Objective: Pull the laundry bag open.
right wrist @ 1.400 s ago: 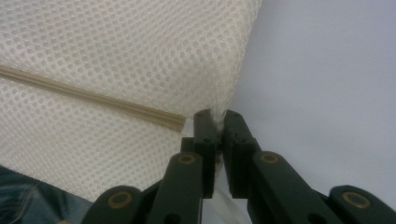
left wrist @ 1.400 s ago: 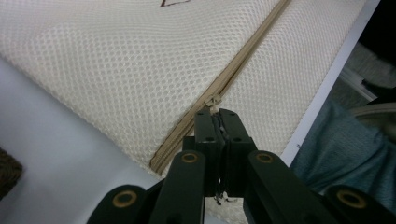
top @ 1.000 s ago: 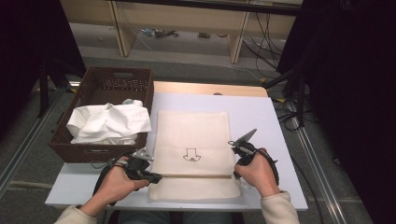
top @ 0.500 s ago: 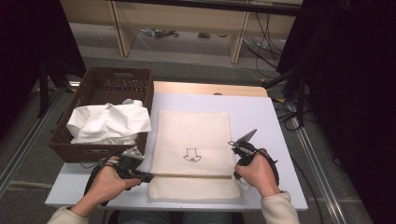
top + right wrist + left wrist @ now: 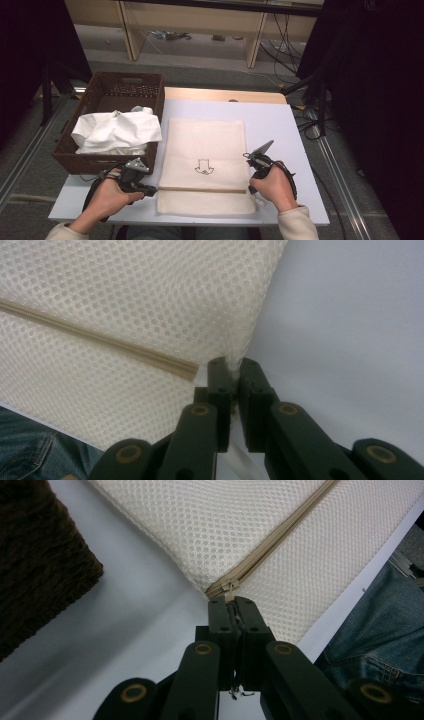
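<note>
- Pale blue-white tabletop [image 5: 280,125] is seen from above — a cream mesh zip bag [image 5: 206,150] lies flat at its middle, right of a brown wicker basket [image 5: 107,95].
- Left gripper [image 5: 233,602] is clamped on the zip pull [image 5: 229,587] at the bag's near-left corner.
- Right gripper [image 5: 230,364] is pinched on the bag's near-right edge.

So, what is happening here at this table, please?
A person works on a cream mesh laundry bag lying flat on the white table. The left gripper is shut on the small zipper pull at the bag's left end, and the right gripper pinches the bag's edge at the right end of the zipper. A brown woven basket with white cloth stands to the left.
</note>
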A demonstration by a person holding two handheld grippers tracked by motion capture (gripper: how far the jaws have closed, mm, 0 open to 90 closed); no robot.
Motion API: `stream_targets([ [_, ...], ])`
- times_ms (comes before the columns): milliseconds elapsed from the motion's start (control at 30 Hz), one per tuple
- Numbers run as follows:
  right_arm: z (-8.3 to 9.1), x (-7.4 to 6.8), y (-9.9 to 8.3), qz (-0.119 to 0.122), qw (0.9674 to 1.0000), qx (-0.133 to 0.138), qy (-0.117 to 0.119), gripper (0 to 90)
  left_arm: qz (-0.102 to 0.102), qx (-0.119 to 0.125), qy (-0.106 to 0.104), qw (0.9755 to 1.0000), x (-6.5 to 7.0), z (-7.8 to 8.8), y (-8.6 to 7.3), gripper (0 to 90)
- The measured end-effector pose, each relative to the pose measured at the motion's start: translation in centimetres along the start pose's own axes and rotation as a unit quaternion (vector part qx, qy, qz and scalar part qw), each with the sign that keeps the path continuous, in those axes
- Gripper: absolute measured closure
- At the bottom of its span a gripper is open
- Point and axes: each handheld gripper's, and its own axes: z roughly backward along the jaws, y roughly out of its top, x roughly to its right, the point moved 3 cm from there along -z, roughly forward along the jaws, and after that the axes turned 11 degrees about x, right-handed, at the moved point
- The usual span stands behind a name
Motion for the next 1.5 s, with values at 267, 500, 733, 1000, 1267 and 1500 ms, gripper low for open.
stream_targets([
  [267, -0.8, 0.3, 0.0, 0.048, 0.9987, 0.01, 0.011, 85.8, 0.001, 0.002, 0.023, 0.9997, 0.0, -0.3, 0.2, 86.8],
  [500, -1.0, -0.3, -0.3, 0.009, 0.9999, -0.011, -0.002, 85.7, -0.009, -0.014, 0.024, 0.9996, -0.2, -0.8, 0.3, 86.8],
  [733, -1.0, -0.3, -0.5, 0.024, 0.9995, -0.016, -0.009, 85.2, -0.014, -0.017, 0.031, 0.9993, 0.4, -1.6, 0.2, 86.5],
  [1000, -0.8, -0.8, -0.5, 0.039, 0.9989, -0.014, -0.023, 80.1, -0.046, -0.017, 0.024, 0.9985, 1.3, -2.4, -0.3, 70.2],
  [1267, 0.4, -1.4, -0.3, 0.041, 0.9988, 0.017, -0.02, 68.9, -0.068, 0.01, 0.027, 0.9973, 3.2, -2.6, 0.0, 57.2],
  [1500, 1.4, -2.5, 0.2, 0.064, 0.9958, 0.065, 0.006, 60.8, -0.091, 0.047, 0.02, 0.9946, 3.5, -2.6, 0.0, 43.9],
])
